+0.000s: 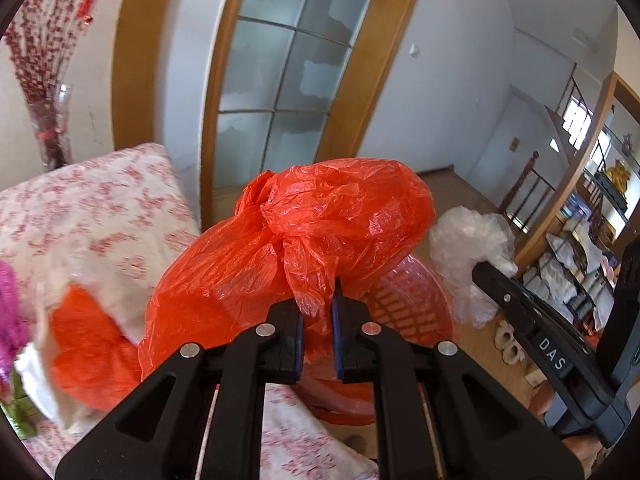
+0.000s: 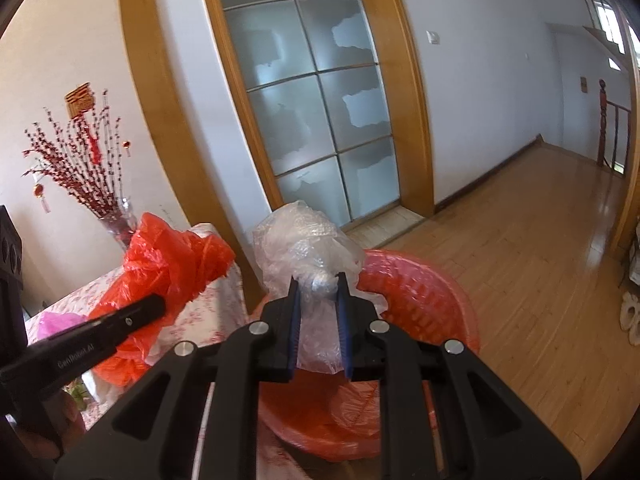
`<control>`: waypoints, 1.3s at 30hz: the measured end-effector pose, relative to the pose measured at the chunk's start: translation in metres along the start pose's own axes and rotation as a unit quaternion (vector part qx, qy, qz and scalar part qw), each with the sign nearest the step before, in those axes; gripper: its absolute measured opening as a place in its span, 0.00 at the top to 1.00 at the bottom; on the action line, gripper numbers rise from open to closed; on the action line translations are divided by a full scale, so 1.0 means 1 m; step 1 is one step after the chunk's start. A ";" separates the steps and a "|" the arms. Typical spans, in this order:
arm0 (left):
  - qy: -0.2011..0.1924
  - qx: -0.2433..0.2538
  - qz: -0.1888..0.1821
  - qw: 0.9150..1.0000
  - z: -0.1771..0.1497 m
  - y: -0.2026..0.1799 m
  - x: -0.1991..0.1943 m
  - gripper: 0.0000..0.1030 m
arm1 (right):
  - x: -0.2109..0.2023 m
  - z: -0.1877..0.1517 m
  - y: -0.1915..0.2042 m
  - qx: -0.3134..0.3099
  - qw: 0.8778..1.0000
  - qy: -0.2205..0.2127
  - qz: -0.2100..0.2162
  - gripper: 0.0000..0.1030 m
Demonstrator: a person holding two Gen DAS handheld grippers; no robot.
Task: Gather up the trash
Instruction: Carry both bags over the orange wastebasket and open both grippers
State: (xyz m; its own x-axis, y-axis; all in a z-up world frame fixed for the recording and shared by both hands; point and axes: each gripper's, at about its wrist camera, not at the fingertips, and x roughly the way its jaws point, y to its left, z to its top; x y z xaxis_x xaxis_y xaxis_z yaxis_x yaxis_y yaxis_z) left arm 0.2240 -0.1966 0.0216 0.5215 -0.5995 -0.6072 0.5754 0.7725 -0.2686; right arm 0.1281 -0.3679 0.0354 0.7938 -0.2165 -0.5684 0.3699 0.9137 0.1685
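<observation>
Above the red basket (image 2: 424,292), my right tool (image 2: 318,284) is clenched on a crumpled clear plastic bag (image 2: 304,240), held over the basket's near rim. Just beside the basket, my left tool (image 1: 316,300) is clenched on the twisted neck of an orange plastic bag (image 1: 304,236), thin, glossy, wrinkled and knotted at the top. Both bags hang clear of the flowered bench (image 1: 100,208) beside the basket. Progress, as I judge it: two pieces gathered, neither yet dropped in. Remaining: more orange plastic (image 1: 88,344) and pink scraps (image 1: 10,304) on the bench farther from the basket.
</observation>
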 end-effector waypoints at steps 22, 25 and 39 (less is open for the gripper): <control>0.071 0.002 -0.025 0.997 -0.016 -0.023 0.059 0.73 | 0.039 0.005 -0.052 0.070 0.997 0.021 0.006 0.65; 0.069 0.001 -0.017 0.997 -0.018 -0.020 0.060 0.60 | 0.038 0.004 -0.055 0.071 0.997 0.020 0.000 0.62; 0.021 0.000 0.052 0.998 -0.022 0.011 0.012 0.42 | 0.018 -0.006 -0.042 0.033 0.999 0.007 -0.035 0.45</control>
State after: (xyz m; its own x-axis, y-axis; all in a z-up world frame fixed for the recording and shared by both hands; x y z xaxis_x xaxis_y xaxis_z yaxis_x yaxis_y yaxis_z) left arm 0.2226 -0.1906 -0.0046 0.5513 -0.5060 -0.6634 0.5191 0.8305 -0.2021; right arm 0.1240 -0.4078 0.0129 0.7574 -0.2744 -0.5925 0.4559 0.8718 0.1791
